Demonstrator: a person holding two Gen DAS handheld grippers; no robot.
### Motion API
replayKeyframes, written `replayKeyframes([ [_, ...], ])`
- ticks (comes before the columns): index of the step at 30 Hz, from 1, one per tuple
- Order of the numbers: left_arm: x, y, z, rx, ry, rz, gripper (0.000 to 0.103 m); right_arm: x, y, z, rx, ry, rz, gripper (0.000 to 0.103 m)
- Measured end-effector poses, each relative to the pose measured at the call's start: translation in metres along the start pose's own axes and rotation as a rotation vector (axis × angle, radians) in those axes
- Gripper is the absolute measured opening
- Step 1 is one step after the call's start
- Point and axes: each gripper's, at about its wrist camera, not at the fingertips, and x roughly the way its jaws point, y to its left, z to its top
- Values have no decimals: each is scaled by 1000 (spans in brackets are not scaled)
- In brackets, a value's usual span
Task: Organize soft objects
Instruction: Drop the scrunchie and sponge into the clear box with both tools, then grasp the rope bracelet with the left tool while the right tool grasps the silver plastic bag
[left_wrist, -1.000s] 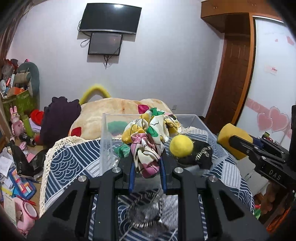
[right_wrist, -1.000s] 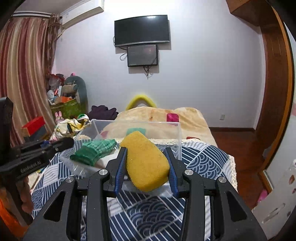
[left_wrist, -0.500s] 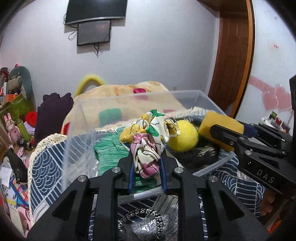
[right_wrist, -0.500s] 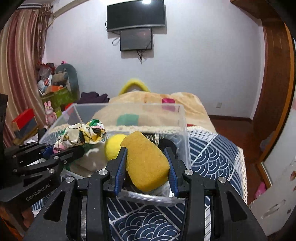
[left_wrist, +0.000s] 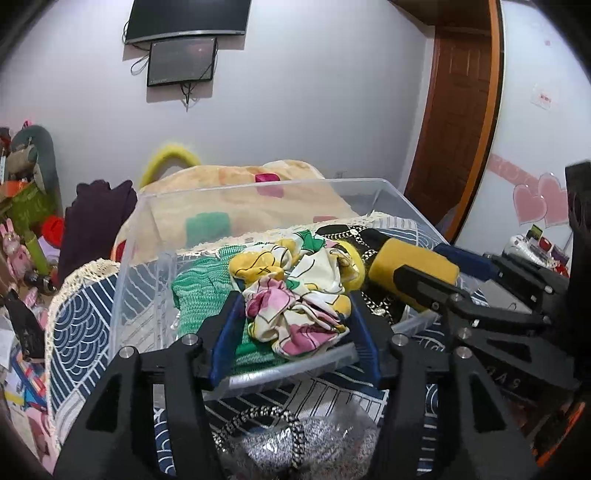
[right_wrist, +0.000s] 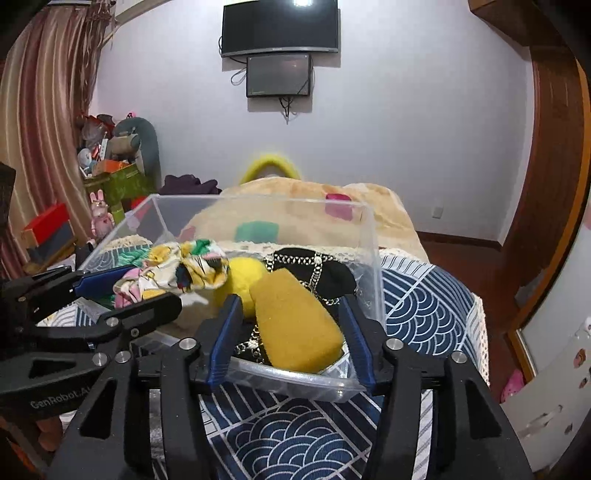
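Clear bin (right_wrist: 373, 258) open-topped, near full; both grippers side by side over its front rim.

Scarf (left_wrist: 295, 291): cream ground with yellow, pink and green patches outlined in black; sponge (right_wrist: 295, 321): mustard yellow, plain; ball (right_wrist: 242, 280): bright yellow; knit cloth (left_wrist: 199, 288): green, ribbed; dark item (right_wrist: 317, 273) with chain: black, chain pale metallic. Bin (right_wrist: 373, 266): clear, colourless plastic; cloth under it (right_wrist: 417, 302): navy with white concentric-arc wave pattern, cream lace edging; blanket (right_wrist: 306, 206) behind: beige with pink and green squares. Left gripper (left_wrist: 295, 299) and right gripper (right_wrist: 288, 317): black bodies, blue finger pads (right_wrist: 225, 332); curtain (right_wrist: 40, 122): striped maroon and tan; wall (right_wrist: 388, 129): pale lilac-white; door frame (left_wrist: 461, 110): red-brown wood.
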Motion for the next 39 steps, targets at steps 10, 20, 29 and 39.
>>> replayKeyframes([
  [10, -44, -4, -4, 33, -65, -2, 68, -41, 5, 6, -10, -94, 15, 68],
  [20, -90, 14, -15, 20, -126, 48, 78, -58, 22, 1, -28, -118, 69, 69],
  [29, -76, 45, -60, -31, 2, 81, 68, -27, 35, -27, -16, 5, 132, 69],
  [39, -38, 62, -88, -79, 127, 44, 40, 18, 59, -48, -54, 155, 204, 69],
])
